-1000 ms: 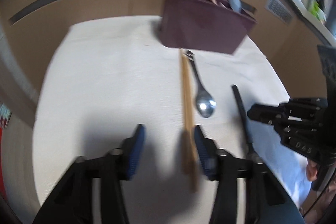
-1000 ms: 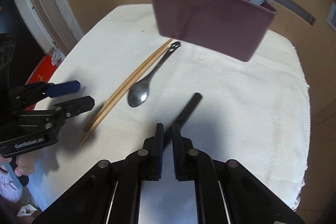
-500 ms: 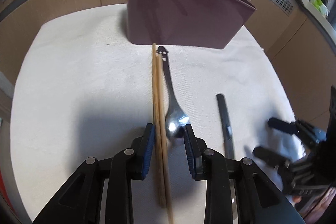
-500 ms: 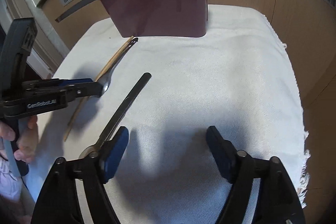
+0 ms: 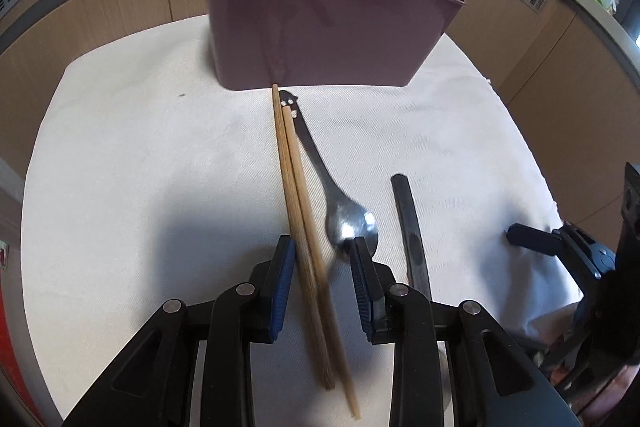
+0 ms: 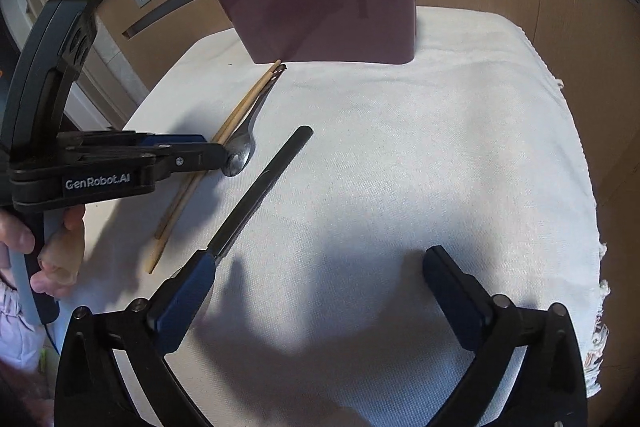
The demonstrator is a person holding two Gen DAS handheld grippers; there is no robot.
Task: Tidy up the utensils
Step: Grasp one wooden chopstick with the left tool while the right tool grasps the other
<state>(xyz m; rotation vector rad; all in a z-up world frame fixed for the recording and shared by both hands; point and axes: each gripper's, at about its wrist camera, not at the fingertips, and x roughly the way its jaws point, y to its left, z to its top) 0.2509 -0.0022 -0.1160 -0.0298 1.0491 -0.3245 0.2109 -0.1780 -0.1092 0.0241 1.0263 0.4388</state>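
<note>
White cloth point(image 5: 120, 167) underfoot, purple caddy point(image 5: 320, 27) at back. Left gripper point(image 5: 324, 263) narrowed partway around chopsticks point(image 5: 298, 195), spoon point(image 5: 348, 223) beside. Right gripper point(image 6: 320, 267) now spread wide, backed off from dark knife point(image 6: 260, 187). Means chopsticks likely lifted first.

Left claw point(image 5: 322, 269) part-open — right claw point(image 6: 320, 291) wide open, low.

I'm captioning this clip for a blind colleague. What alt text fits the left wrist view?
The left gripper, jaws open, straddles a pair of wooden chopsticks lying on a white cloth, with a metal spoon touching them on the right. A dark-handled utensil lies further right, and a maroon caddy holding utensils stands behind.
</note>
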